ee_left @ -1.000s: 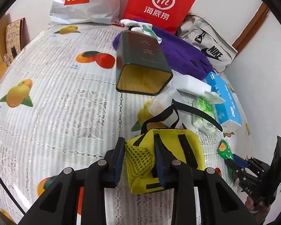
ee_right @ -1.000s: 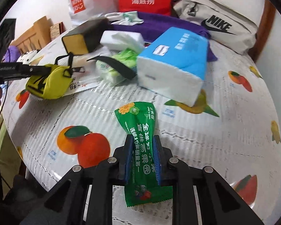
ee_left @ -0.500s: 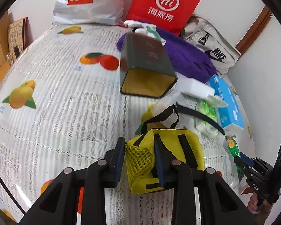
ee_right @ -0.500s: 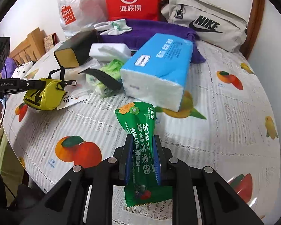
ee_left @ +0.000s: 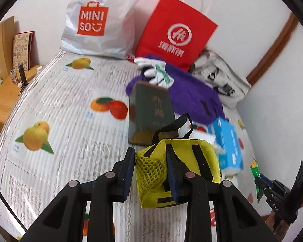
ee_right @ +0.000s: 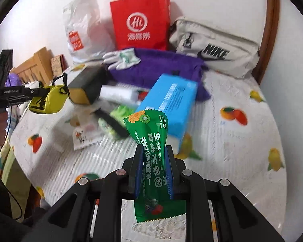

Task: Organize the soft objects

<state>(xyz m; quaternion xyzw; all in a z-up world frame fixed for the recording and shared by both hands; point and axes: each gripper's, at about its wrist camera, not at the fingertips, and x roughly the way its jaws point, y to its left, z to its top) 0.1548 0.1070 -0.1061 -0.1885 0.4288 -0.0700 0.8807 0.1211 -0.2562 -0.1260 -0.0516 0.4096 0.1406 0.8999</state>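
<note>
My left gripper (ee_left: 150, 169) is shut on the mesh end of a yellow pouch (ee_left: 192, 161) with black straps, held up off the fruit-print tablecloth (ee_left: 70, 121). From the right wrist view that pouch (ee_right: 50, 100) hangs in the air at the left. My right gripper (ee_right: 154, 167) is shut on a green snack packet (ee_right: 151, 141), also lifted above the cloth. A purple cloth (ee_right: 157, 70) with a white glove (ee_right: 123, 58) on it lies at the back, near a blue tissue pack (ee_right: 171, 104).
A dark green box (ee_left: 151, 113) lies on its side in the middle. A white Miniso bag (ee_left: 97, 20), a red paper bag (ee_left: 175, 34) and a grey Nike bag (ee_right: 214, 48) stand along the wall. Small packets (ee_right: 115, 119) lie between.
Both grippers have risen with their loads: the pouch and the green packet have left the cloth, and the table's things look farther below. Both grips are unchanged.
</note>
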